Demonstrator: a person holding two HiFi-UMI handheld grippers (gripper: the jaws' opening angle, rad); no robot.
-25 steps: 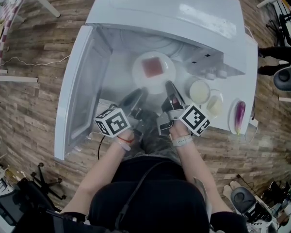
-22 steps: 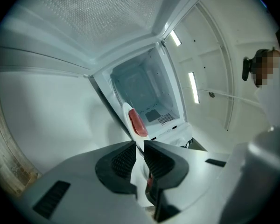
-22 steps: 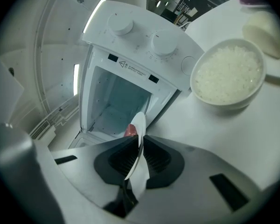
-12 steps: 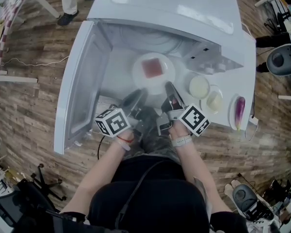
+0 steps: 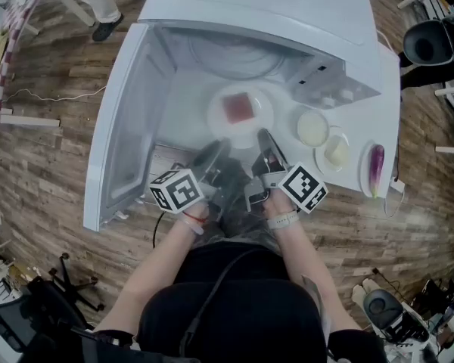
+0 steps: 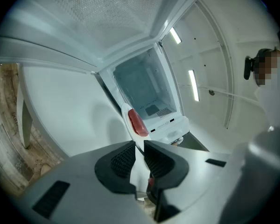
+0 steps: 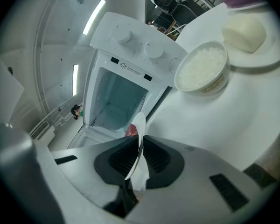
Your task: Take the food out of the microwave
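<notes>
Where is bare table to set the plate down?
Bare: the table between the plate and the rice bowl, and between the plate and the open door. Crowded: the right end, where rice bowl, bun and eggplant sit close together.

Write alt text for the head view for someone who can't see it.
From above, the left gripper and right gripper clamp a white plate of reddish food before an open microwave. A rice bowl, bun and eggplant sit to its right.
</notes>
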